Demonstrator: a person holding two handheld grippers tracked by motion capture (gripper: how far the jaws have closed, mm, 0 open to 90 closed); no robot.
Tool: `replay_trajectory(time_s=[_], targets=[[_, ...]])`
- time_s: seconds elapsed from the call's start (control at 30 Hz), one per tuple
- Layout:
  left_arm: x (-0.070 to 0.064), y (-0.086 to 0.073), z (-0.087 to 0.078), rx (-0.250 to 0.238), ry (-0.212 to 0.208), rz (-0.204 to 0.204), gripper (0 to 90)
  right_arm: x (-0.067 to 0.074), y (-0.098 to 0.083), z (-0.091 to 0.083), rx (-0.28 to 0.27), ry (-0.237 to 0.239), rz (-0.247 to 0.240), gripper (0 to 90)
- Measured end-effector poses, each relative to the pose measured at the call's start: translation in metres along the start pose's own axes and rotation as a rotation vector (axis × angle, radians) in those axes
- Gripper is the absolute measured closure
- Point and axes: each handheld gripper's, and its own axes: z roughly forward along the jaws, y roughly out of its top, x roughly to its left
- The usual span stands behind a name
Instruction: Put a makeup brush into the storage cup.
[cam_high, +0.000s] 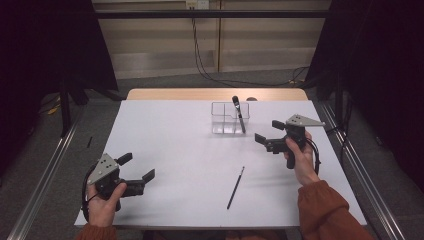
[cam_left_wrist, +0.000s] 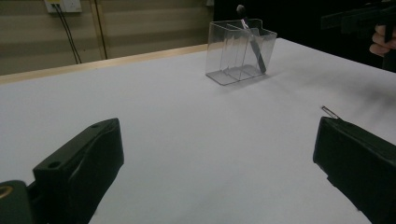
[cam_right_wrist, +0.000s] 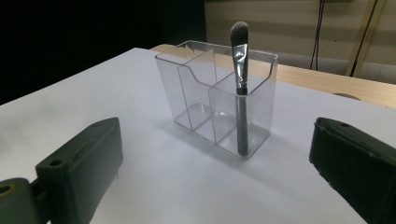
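High view is showing the left tool (cam_high: 136, 168) sitting at the lower left of the frame with its jaws wide and empty, and the right tool (cam_high: 270, 131) hovering right of centre, jaws also wide and empty. A clear organizer (cam_high: 229, 118) is standing on the white bench (cam_high: 175, 150) above centre, holding a makeup brush (cam_high: 239, 114) that is leaning in its right compartment. A thin black stick (cam_high: 235, 187) is lying on the bench below centre, well apart from both tools.
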Motion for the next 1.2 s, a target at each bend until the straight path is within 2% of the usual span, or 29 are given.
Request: replay_trajectory(time_s=[0.27, 0.63, 0.8, 0.93, 1.0, 1.2], targets=[[-0.001, -0.001, 0.0, -0.028, 0.006, -0.021, 1.7, 0.011, -0.013, -0.022, 0.005, -0.002, -0.022, 2.2], [-0.001, -0.005, -0.004, -0.023, 0.007, -0.017, 1.8, 0.026, -0.027, -0.047, 0.0, -0.008, -0.034, 2.3], [-0.001, -0.005, -0.006, -0.027, 0.019, -0.021, 1.8, 0.028, -0.034, -0.06, -0.017, -0.05, -0.03, 2.2], [-0.003, -0.006, -0.009, -0.019, 0.019, -0.009, 1.8, 0.03, -0.042, -0.071, -0.021, -0.066, -0.029, 2.3], [-0.003, -0.006, -0.01, -0.027, 0.022, -0.02, 1.8, 0.029, -0.046, -0.077, -0.025, -0.077, -0.017, 2.3], [-0.004, -0.006, -0.013, -0.026, 0.038, -0.01, 2.1, 0.028, -0.057, -0.092, 0.004, -0.102, -0.029, 2.3]])
